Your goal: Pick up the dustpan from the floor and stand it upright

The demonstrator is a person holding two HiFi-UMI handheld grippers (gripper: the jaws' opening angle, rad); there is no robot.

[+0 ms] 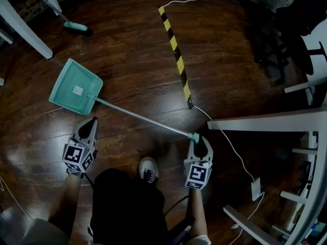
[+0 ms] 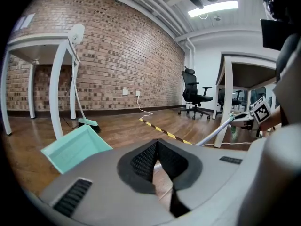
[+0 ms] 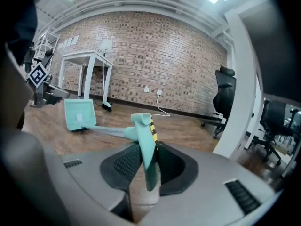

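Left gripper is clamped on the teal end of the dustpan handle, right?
No, the right gripper is clamped on the teal end of the dustpan handle; the right gripper view shows it between the jaws. The left gripper holds nothing.

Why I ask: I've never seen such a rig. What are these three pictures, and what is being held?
A person holds a two-jaw tool in each hand. The head view looks down from a camera on the person's head; the other two views come from cameras riding on each tool. On the wooden floor are a teal dustpan, a striped tape and a broom. The right hand-held gripper is shut on the end of the dustpan's long handle. The left hand-held gripper is shut and empty.
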